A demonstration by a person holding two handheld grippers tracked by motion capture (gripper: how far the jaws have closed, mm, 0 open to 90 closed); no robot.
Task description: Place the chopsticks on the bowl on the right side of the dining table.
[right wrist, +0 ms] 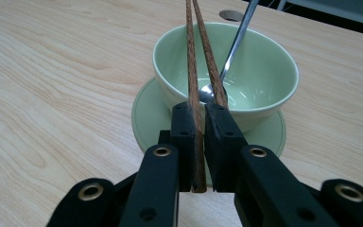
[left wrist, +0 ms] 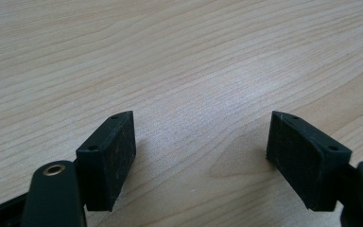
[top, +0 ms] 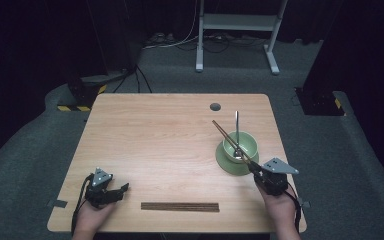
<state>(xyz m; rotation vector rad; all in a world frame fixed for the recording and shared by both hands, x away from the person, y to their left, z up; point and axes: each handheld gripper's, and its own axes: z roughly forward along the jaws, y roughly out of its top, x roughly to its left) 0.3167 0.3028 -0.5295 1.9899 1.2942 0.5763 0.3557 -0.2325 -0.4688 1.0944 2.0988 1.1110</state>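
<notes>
the right gripper [right wrist: 197,137] pinched light, stiff, slippery chopsticks [right wrist: 194,71] near their ends over the bowl [right wrist: 264,71]; the left gripper [left wrist: 201,151] stood open, empty.

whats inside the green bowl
A metal spoon stands in the pale green ceramic bowl, its scoop on the bottom and its handle leaning on the far rim. The brown wooden chopsticks held over the bowl cover part of the scoop and bowl floor.

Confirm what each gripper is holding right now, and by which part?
The right gripper is clamped on a pair of brown chopsticks at their near end; the shafts reach out over the green bowl. The left gripper is open over bare table, holding nothing.
</notes>
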